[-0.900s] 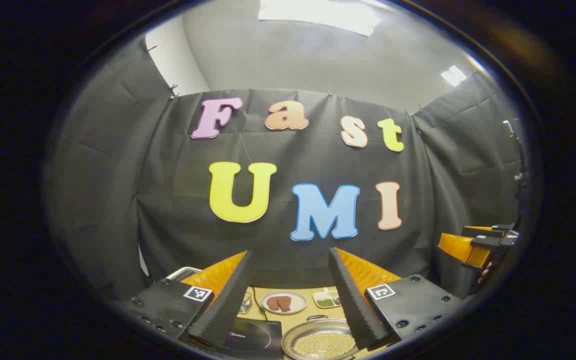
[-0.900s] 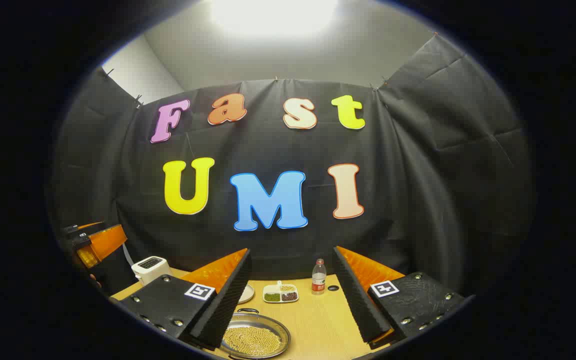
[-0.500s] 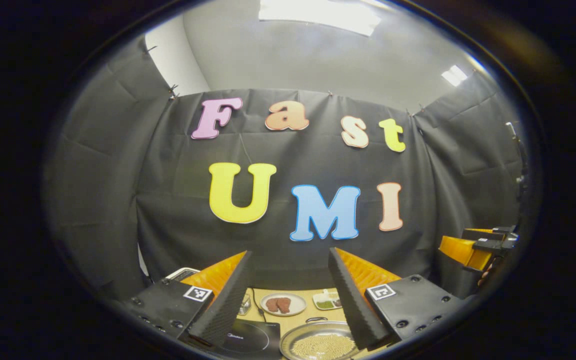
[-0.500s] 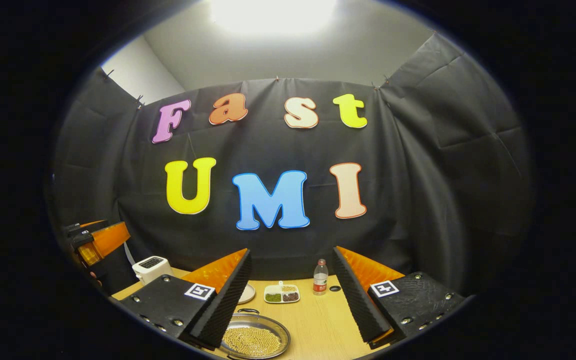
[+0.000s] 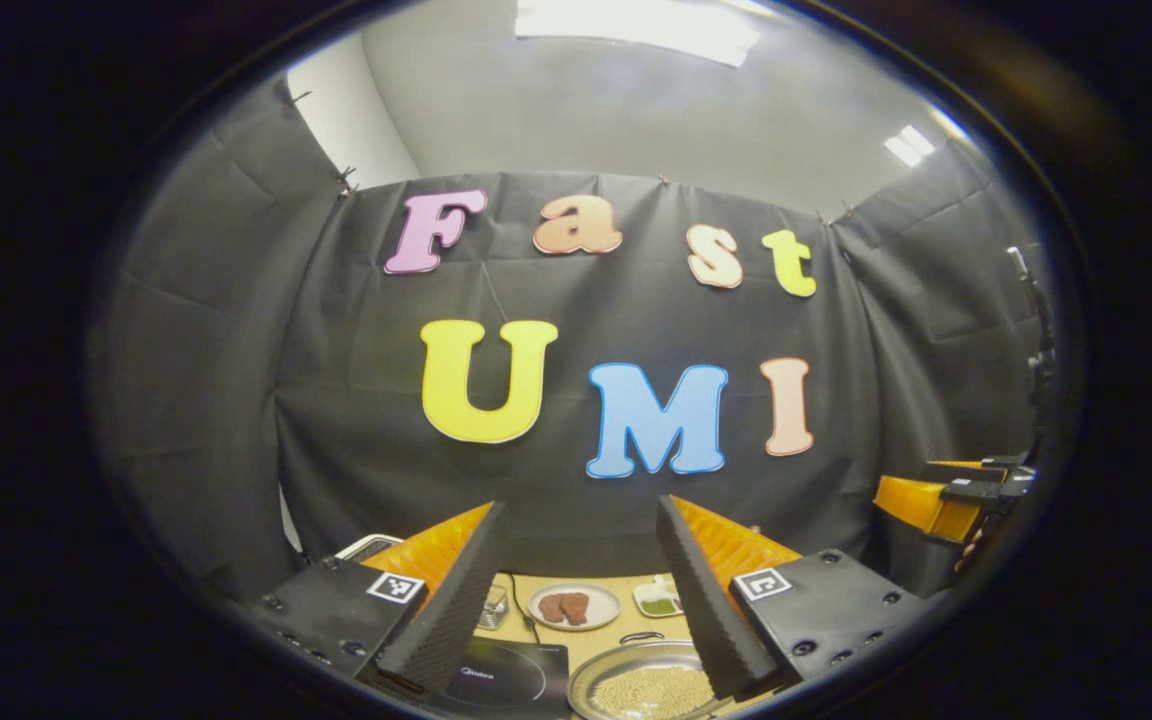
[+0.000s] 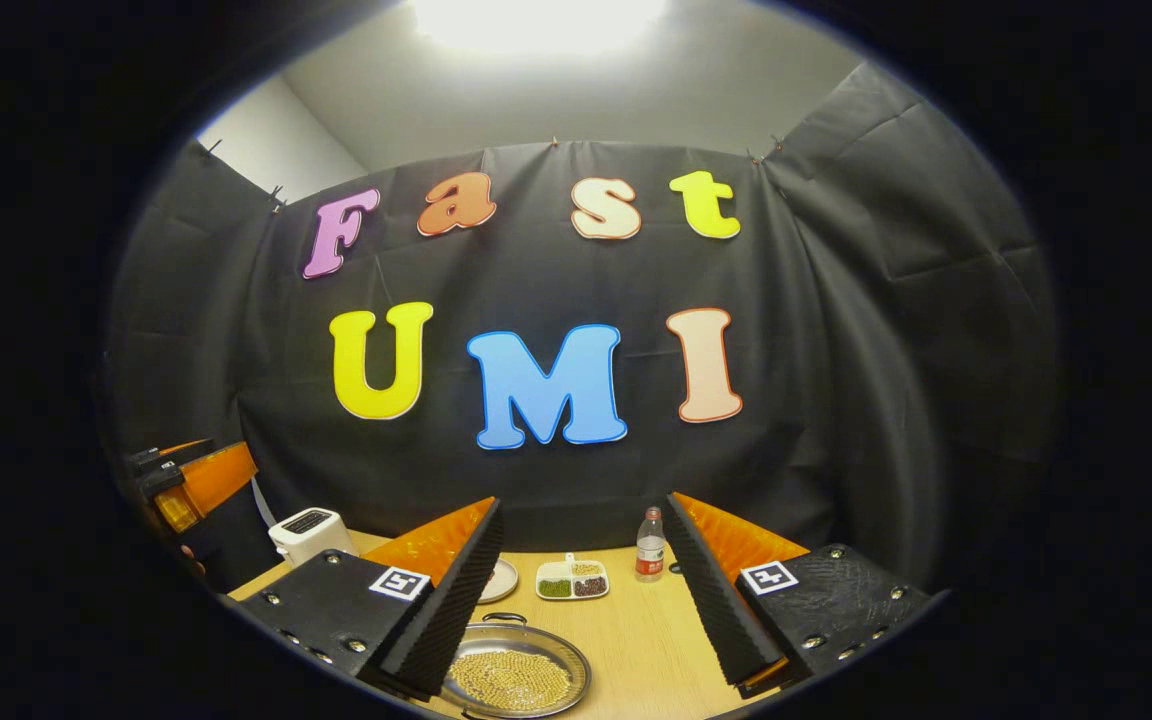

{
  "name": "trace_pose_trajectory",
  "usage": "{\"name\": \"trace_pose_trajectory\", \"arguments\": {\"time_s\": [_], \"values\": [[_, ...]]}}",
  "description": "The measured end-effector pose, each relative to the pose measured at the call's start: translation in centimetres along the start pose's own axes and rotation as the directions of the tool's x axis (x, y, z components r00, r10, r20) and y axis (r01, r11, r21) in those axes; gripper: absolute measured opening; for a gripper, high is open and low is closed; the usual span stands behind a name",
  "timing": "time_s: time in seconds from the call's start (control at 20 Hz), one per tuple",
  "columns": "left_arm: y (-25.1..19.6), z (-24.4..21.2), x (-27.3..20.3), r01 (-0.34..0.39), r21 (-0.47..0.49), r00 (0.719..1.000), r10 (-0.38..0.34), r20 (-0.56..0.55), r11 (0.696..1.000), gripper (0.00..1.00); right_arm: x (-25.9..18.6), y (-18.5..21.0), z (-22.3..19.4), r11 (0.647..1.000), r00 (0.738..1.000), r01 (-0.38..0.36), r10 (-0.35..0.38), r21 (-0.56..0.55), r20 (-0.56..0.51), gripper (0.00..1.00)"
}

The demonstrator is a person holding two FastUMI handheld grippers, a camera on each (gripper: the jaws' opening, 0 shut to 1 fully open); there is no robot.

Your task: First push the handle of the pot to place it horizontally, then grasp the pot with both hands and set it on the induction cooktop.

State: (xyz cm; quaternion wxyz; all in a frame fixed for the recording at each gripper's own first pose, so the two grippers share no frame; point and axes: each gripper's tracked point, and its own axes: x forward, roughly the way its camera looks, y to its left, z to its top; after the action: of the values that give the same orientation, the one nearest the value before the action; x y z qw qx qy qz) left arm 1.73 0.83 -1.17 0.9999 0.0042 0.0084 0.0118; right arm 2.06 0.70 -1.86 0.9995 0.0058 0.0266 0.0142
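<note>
In the left gripper view, the left tool point(image 5: 581, 590) is held above the table point(image 5: 596, 640) with its two fingers spread wide, gripping nothing and touching nothing; it points level toward the booth wall, so most of the table lies low between its fingers. Below and between the fingers sits the pot point(image 5: 641, 685), a shallow metal pan filled with small yellow grains, with a thin dark handle point(image 5: 642, 636) at its far rim. The induction cooktop point(image 5: 506, 680) lies just beside the pot, on the side of the left finger. Beyond the pot stand a plate with brown pieces point(image 5: 574, 606) and a small divided dish point(image 5: 658, 600). Far off to the right of the pot hangs the right tool point(image 5: 951, 495), orange and black, with fingertips of the hand holding it just under it. In the right gripper view, the right tool point(image 6: 581, 590) is likewise wide open and empty, raised above the table and aimed at the wall. The pot rests beneath its left finger, partly hidden by it, the handle lying at the far rim. Past the pot stand the divided dish, a water bottle point(image 6: 649, 545) and a white toaster point(image 6: 308, 533); the left tool shows beyond the toaster.
</note>
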Motion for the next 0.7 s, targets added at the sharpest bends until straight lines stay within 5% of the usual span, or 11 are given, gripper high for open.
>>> {"name": "trace_pose_trajectory", "arguments": {"time_s": [0.2, 0.35, 0.45, 0.5, 0.55, 0.7], "values": [[0.0, -0.7, 0.5, 0.014, -0.003, 1.000, -0.014, -0.013, 1.000, 0.95, 0.4, 0.2, -1.9, 1.000, 0.998, 0.000, 0.000, -0.002, -0.057, 0.97], [0.2, -1.3, 0.6, 0.014, 0.005, 1.000, -0.014, -0.022, 1.000, 0.95, 0.5, 0.3, -3.9, 1.000, 0.992, 0.009, -0.006, 0.024, -0.127, 0.87], [0.5, -1.4, 0.7, 0.013, 0.006, 1.000, -0.013, -0.025, 1.000, 0.95, 0.6, 0.6, -5.4, 0.999, 0.984, 0.003, 0.004, 0.040, -0.176, 0.58], [0.6, -1.3, 0.7, 0.011, 0.007, 1.000, -0.011, -0.025, 1.000, 0.96, 0.7, 0.6, -6.3, 0.999, 0.980, 0.006, 0.002, 0.041, -0.199, 0.58], [0.8, -1.5, 0.7, 0.010, 0.009, 1.000, -0.009, -0.026, 1.000, 0.97, 0.7, 0.5, -6.9, 0.999, 0.976, 0.005, 0.004, 0.040, -0.218, 0.31], [1.7, -1.7, 0.7, -0.005, 0.013, 1.000, 0.005, -0.030, 1.000, 0.98, 0.9, 1.3, -9.1, 1.000, 0.960, -0.017, 0.018, 0.009, -0.278, 0.25]]}}
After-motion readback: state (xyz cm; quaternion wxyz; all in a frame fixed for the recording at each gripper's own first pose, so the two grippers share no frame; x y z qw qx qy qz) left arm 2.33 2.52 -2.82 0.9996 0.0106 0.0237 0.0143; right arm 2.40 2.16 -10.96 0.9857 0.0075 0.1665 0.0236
